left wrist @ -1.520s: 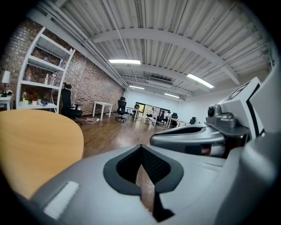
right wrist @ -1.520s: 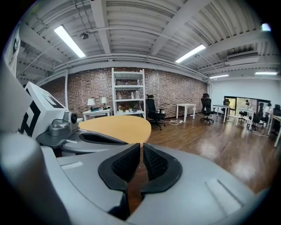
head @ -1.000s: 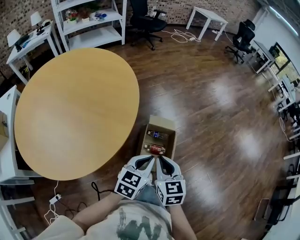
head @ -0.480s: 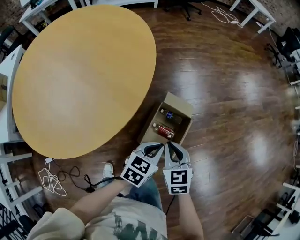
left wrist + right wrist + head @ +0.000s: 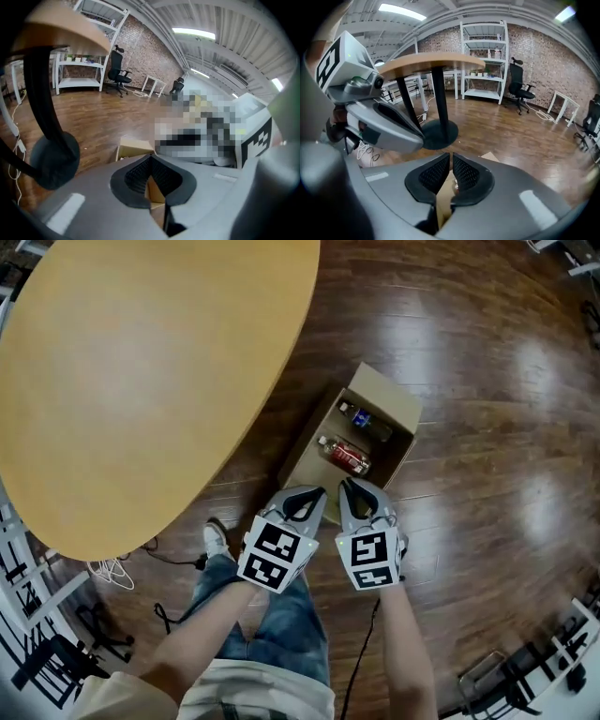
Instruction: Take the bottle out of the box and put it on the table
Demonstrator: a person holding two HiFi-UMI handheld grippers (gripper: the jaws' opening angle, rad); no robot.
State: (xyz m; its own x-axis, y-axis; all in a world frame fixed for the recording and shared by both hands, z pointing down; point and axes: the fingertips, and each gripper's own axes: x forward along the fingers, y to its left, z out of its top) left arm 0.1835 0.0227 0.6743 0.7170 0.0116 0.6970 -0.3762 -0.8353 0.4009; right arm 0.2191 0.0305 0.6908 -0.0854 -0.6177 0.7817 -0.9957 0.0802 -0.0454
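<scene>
1. Head view: the left hand-held gripper (image 5: 309, 498) and the right hand-held gripper (image 5: 351, 491) hang side by side over the wooden floor (image 5: 487, 427), just short of the near wall of the open cardboard box (image 5: 391, 396). The box stands on the floor at 1 o'clock from them. Two bottles lie on their sides in it. The red-labelled bottle (image 5: 345, 455) is the nearer one, and the blue-labelled bottle (image 5: 364, 421) lies beyond it toward 1 o'clock, a little apart. The round tabletop (image 5: 141, 362) spreads at 10 o'clock with nothing on it.
2. Left gripper view: its jaws are pressed together at the tips with nothing between them. Only the box's cardboard shows past them.
3. Right gripper view: these pads are also pressed together, leaving a thin slit, and hold nothing. Cardboard shows below, and the table's pedestal (image 5: 438, 101) rises at 11 o'clock.
4. The reach looks barely begun, I'd say. To do it well, spread one pair of jaws before dipping in. Take the nearer red-labelled bottle across its body, not along it. Keep clear of the box wall.
</scene>
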